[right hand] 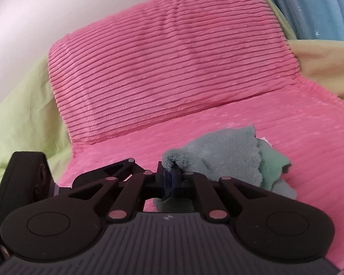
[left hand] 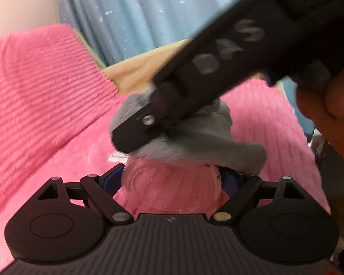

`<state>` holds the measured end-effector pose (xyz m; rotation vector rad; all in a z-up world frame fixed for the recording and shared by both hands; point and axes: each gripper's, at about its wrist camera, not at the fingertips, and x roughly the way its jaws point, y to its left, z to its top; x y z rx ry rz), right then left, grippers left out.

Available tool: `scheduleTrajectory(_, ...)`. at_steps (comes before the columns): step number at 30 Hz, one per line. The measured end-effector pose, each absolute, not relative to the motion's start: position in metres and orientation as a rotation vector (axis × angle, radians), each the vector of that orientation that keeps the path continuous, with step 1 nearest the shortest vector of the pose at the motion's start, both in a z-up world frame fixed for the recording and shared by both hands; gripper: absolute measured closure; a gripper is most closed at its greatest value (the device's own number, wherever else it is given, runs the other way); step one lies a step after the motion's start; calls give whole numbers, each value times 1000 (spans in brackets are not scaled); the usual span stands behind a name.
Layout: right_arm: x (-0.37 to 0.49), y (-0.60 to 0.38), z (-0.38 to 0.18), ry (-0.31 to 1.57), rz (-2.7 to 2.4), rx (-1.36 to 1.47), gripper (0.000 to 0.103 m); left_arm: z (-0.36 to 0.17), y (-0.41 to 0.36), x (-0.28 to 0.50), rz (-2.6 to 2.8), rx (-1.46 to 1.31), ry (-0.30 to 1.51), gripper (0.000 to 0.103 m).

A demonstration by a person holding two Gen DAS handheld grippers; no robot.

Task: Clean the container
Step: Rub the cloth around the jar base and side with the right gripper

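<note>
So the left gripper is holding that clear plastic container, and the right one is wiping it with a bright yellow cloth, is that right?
Nearly. The cloth is grey with a green side, not yellow, as the right wrist view shows. The rest holds: the left gripper grips the clear container, and the right gripper pinches the cloth and presses it onto the container's rim.
</note>
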<state>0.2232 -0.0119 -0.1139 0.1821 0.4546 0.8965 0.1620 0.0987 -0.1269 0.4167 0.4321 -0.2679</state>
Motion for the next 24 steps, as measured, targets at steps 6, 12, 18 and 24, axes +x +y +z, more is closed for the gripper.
scheduleTrajectory(6,227,-18,-115,434,816,190,101,-124,101,167,-270,367,442,15)
scheduleTrajectory(12,230,-24,-116,414,737,198,101,-114,141,180,-333,0,511,13)
scheduleTrajectory(18,232,-29,-116,399,677,205,100,-117,144,185,-349,-50,532,17)
scheduleTrajectory(24,232,-31,-117,397,673,207,99,-123,112,177,-263,299,462,17)
